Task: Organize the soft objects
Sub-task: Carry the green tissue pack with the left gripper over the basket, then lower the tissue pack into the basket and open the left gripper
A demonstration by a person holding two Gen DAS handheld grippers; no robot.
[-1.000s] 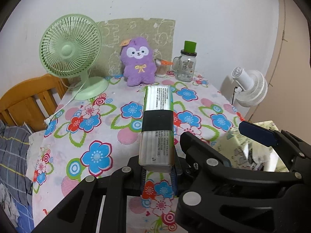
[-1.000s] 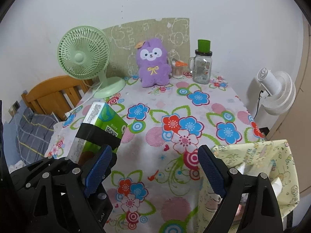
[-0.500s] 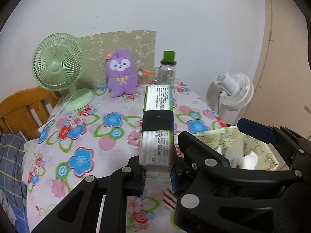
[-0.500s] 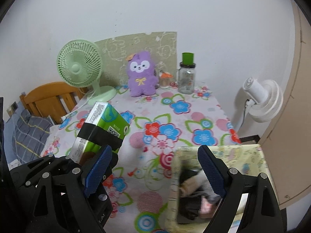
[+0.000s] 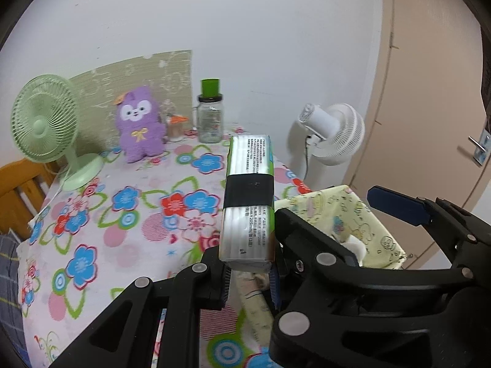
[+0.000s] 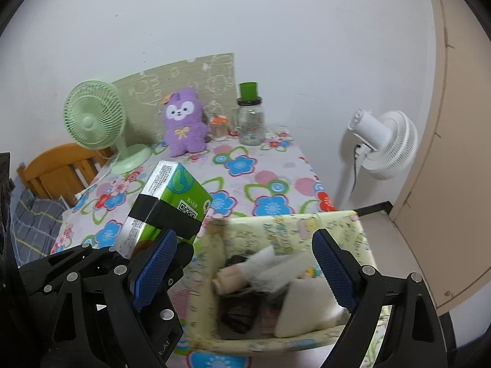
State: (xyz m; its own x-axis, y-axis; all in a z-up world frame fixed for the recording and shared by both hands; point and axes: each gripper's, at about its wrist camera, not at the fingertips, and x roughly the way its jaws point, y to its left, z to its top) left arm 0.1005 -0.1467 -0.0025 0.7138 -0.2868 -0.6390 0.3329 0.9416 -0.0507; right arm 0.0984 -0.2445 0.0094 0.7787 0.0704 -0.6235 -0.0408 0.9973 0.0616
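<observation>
A green and silver tissue pack [image 5: 249,196] with a black band around it sticks forward from my left gripper [image 5: 249,279], which is shut on its near end. In the right wrist view the same tissue pack [image 6: 165,205] hangs at the left, just beside a pale yellow fabric basket [image 6: 294,224] holding several soft items. My right gripper [image 6: 245,270] is open, its blue pads [image 6: 333,271] spread over the basket with nothing between them. A purple plush toy [image 5: 138,125] sits upright at the back of the flowered table [image 5: 129,202].
A green desk fan [image 5: 46,132], a clear jar with a green lid [image 5: 211,116] and a small orange-lidded cup [image 5: 176,125] stand along the table's back. A white fan [image 5: 331,135] stands right of the table, a wooden headboard [image 6: 58,165] left, a beige door [image 5: 429,122] far right.
Both grippers have drawn back and to the right from the table. The yellow basket has come into full view under the right gripper. The tissue pack stays in the left gripper.
</observation>
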